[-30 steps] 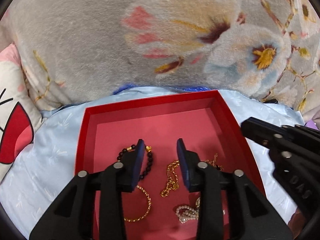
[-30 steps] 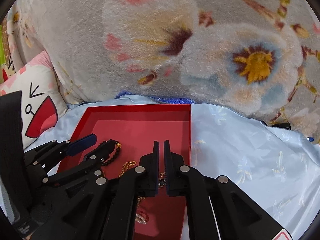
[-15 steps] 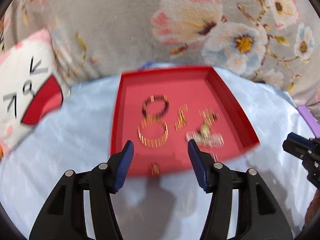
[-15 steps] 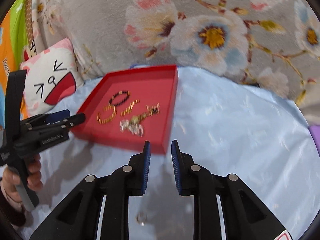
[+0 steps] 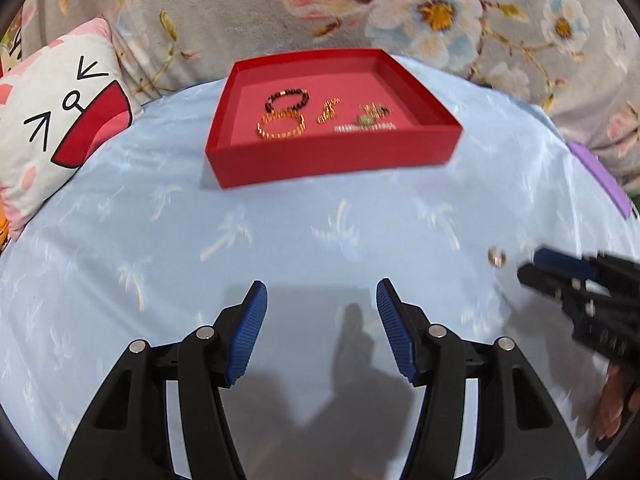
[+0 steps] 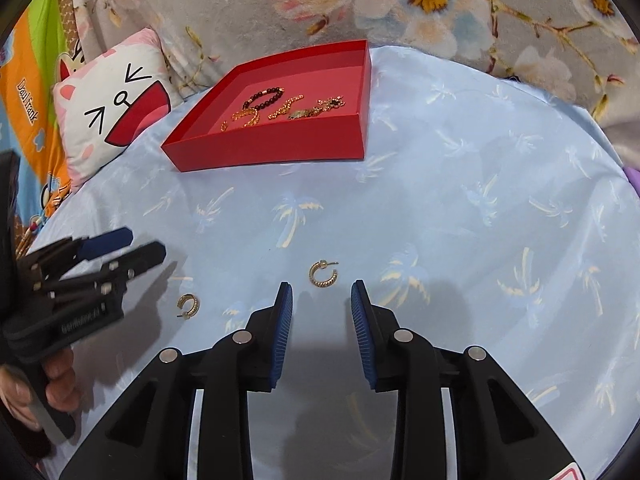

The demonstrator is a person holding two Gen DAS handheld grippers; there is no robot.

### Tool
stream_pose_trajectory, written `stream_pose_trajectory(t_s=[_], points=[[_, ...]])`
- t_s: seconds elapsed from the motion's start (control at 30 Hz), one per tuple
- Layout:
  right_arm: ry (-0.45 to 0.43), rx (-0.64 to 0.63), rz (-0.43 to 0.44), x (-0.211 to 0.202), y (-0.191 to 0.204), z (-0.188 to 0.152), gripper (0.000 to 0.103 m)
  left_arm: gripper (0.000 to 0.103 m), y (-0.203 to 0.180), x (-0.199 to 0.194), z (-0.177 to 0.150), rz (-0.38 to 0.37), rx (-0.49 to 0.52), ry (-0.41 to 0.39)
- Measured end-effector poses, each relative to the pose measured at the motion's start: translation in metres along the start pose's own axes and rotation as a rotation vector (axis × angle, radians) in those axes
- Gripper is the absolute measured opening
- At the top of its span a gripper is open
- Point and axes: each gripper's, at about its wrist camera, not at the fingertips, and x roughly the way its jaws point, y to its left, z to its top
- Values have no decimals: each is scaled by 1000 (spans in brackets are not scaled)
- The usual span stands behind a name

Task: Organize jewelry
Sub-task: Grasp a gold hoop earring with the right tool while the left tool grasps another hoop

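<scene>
Just ahead of the right gripper (image 6: 322, 316), jaws spread and empty, lies a gold hoop earring (image 6: 323, 274) on the blue cloth (image 6: 460, 208); its twin (image 6: 188, 305) sits nearer the left gripper (image 5: 318, 330), likewise agape, red tray (image 6: 272, 148) well beyond.

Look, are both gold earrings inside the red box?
No, both gold earrings lie on the blue cloth, outside the red box.

A home bedroom: a pale blue palm-print bedsheet (image 6: 460, 208) covers the bed, a cartoon-face pillow (image 6: 116, 116) lies at its left edge, and a plush floral blanket (image 5: 400, 12) bunches along the far edge.
</scene>
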Motion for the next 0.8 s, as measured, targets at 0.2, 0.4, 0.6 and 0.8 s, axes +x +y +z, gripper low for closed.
stream_pose_trajectory(t_s=[0.2, 0.4, 0.6, 0.8], points=[[12, 28, -7, 7, -3, -4, 30, 68, -8, -2, -13, -22, 17, 6], [18, 28, -24, 16, -2, 0, 30, 72, -16, -2, -15, -14, 33, 8], [23, 17, -42, 25, 4, 8, 30, 72, -17, 0, -15, -15, 29, 17], [25, -5, -75, 28, 8, 10, 28, 72, -18, 1, -16, -20, 37, 24]])
